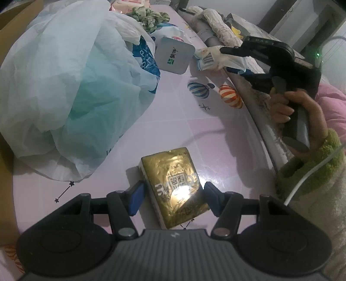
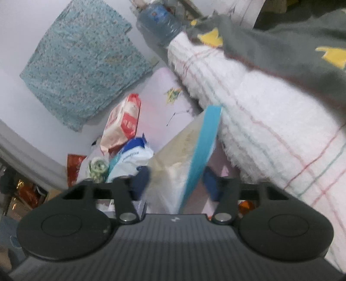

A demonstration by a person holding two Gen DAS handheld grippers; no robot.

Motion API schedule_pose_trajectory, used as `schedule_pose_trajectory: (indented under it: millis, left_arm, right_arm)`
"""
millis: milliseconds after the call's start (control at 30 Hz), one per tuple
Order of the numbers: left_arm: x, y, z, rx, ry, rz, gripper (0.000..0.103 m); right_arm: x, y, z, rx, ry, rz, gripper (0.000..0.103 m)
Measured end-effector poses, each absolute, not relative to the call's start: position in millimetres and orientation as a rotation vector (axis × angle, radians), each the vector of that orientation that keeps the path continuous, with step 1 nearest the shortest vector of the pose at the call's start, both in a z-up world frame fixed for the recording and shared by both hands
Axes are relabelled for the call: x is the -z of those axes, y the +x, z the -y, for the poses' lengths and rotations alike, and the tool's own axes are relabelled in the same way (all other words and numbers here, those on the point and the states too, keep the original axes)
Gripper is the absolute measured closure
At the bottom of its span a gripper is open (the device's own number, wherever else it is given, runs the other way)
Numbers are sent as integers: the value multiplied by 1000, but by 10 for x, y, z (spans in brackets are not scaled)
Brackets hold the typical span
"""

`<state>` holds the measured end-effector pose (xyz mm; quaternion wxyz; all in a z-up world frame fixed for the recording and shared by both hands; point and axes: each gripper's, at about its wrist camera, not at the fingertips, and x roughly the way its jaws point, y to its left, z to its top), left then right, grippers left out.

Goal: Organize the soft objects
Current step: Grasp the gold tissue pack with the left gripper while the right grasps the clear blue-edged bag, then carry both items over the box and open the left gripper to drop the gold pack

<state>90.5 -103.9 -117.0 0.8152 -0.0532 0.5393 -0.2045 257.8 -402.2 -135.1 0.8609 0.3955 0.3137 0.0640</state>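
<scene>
On the left of the left wrist view a big white bag (image 1: 71, 90) slumps on the pink table (image 1: 194, 134), its mouth gaping toward the far end, with a green scrunchie (image 1: 149, 17) just behind it. Next comes a grey tin (image 1: 174, 55), lying flat and just beside the bag. In the near middle the left gripper (image 1: 173, 197) points down at a gold pack (image 1: 175, 188) (a shiny wrapped tissue pack, by the look of it) that lies flat on the table between the blue pads (image 1: 136, 200); the near pad touches its white side, while the other stands at its edge, and whether they press I cannot tell. Further right, at the table's far rim, the right gripper (image 1: 227, 59) is clamped on a pale pack (image 1: 213, 58) with a blue edge and a barcode, held clear of the table. A hand (image 1: 298, 116) in a green fuzzy sleeve (image 1: 313, 164) grips that tool's handle. In the blurred right wrist view the same pack (image 2: 183, 160) sits tilted between the jaws, a red pack (image 2: 125, 121) and the bag (image 2: 129, 157) lie to its left on the table, and a white towel (image 2: 270, 121) fills the right
</scene>
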Motion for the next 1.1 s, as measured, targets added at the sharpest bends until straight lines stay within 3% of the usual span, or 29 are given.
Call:
schedule_pose_trajectory:
  millis: [100,533,833,1100]
  left_arm:
    - [1166,890,1038,429,-114,-1146,45]
    - [946,733,983,492,-150,-1099,47]
    - [149,298,504,557,-221,-911,47]
    - [-576,-49,-448,372,-215,-689,47]
  right_arm:
    - [1334,2461,4042,-160,853,-644,70]
    - [957,1250,4359,-314,948,-555,72]
    - [242,553,4121,-483,904,-483,72]
    - [-341,838,3122,-785,836,-504,71]
